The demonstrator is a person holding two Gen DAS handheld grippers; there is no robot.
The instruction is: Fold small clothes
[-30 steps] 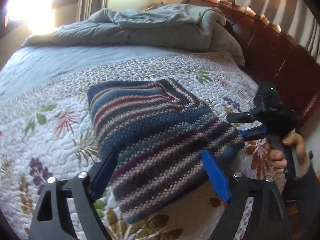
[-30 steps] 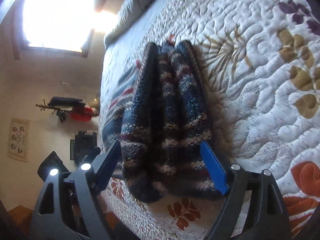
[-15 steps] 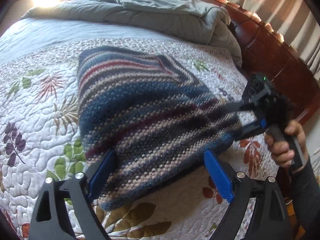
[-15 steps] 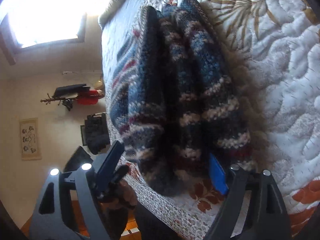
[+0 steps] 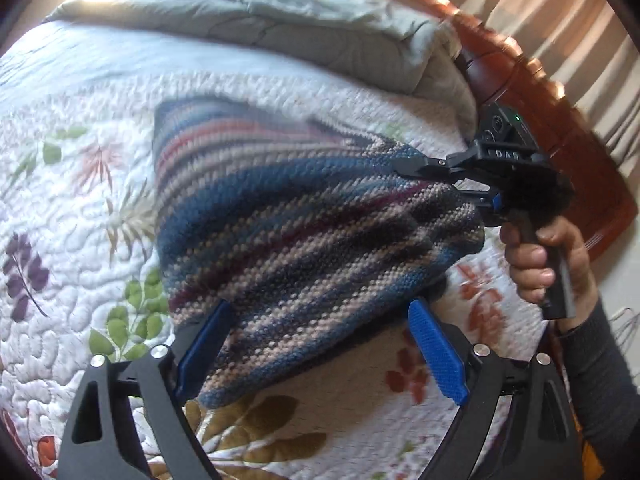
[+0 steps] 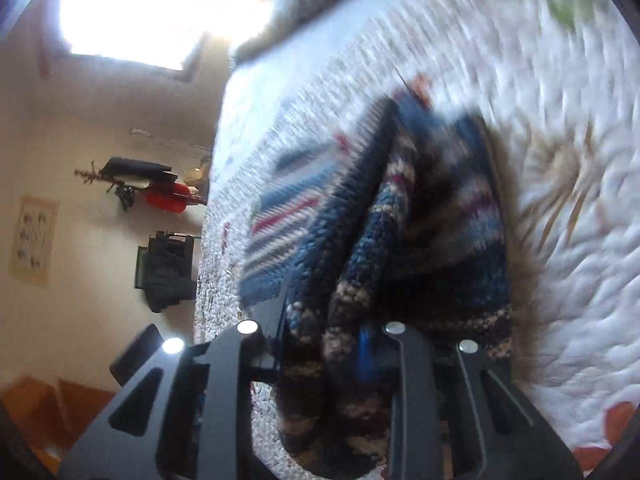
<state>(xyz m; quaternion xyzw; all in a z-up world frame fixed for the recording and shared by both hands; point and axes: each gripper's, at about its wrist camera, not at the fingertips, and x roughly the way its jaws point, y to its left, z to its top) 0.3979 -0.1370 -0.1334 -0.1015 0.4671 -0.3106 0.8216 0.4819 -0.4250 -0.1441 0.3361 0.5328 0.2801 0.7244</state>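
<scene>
1. Striped knit sweater (image 5: 304,232), folded in layers, lies on the floral quilt (image 5: 80,200) of a bed. Its right-hand end is lifted off the quilt; the rest sags down to the bedding.
2. Right gripper (image 6: 340,344): jaws have just been closing and are now clamped on the bunched edge of the sweater (image 6: 400,240). Knit folds fill the gap between the fingers; a sliver of blue pad shows against the wool. This frame is motion-blurred, so the exact number of layers pinched is uncertain, probably several.
3. In the left wrist view the right gripper (image 5: 420,172) bites the sweater's upper right corner. A hand (image 5: 540,256) in a dark sleeve (image 5: 600,368) grips its handle.
4. Left gripper (image 5: 320,344): fingers spread wide, released. The sweater's near corner hangs between the blue pads (image 5: 436,352); the right pad stands clear of the cloth, the left one is at its edge.
5. Grey duvet (image 5: 280,28) heaped at the far side of the bed; wooden headboard (image 5: 560,128) at right, curtains (image 5: 540,20) behind.
</scene>
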